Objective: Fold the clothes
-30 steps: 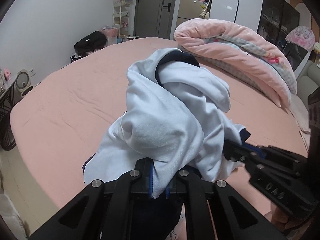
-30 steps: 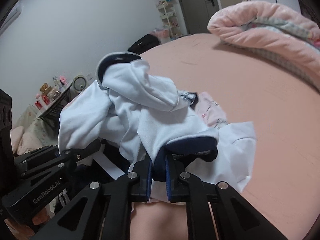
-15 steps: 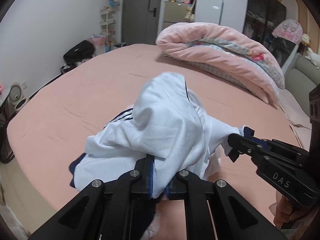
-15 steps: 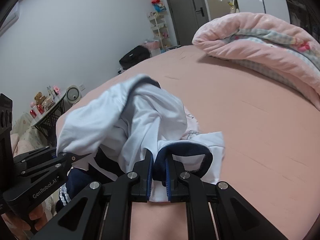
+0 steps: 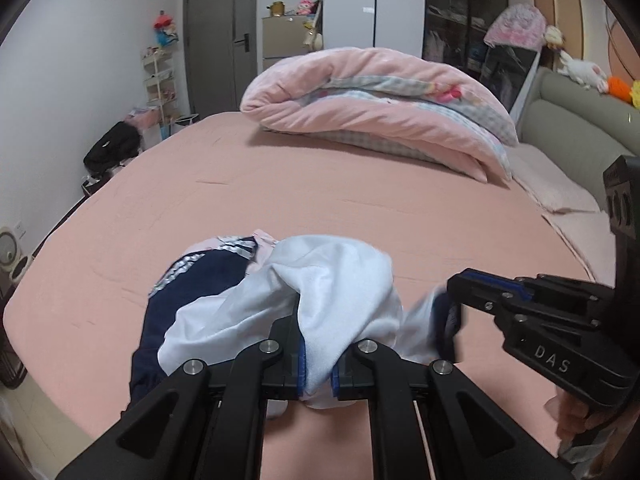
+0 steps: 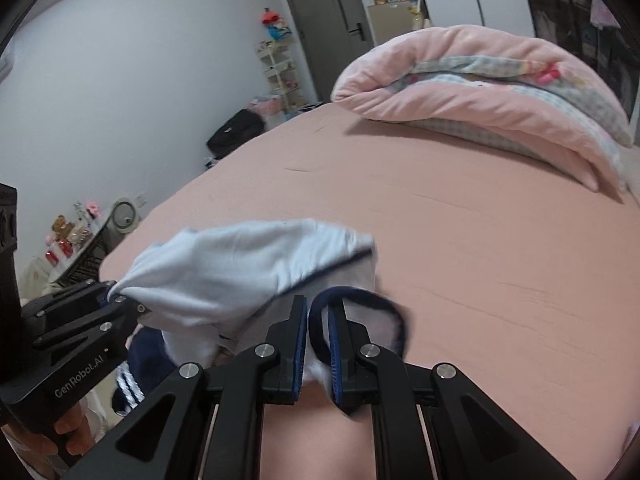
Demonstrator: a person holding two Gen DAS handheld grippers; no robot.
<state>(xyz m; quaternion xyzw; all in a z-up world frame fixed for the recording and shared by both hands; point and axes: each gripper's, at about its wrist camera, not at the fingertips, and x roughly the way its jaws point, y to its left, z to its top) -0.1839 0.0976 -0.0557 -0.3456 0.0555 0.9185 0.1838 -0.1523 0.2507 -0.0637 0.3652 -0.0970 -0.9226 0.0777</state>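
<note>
Jaws narrow: left gripper [image 5: 316, 364] pinches white shirt [image 5: 340, 280]; right gripper [image 6: 318, 344] pinches navy collar [image 6: 360, 300].

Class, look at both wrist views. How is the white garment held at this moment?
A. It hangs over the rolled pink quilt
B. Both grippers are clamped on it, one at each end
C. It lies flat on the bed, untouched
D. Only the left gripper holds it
B: the left gripper pinches the white garment, and the right gripper grips its navy-trimmed edge, jaws shut on cloth in both views.
</note>
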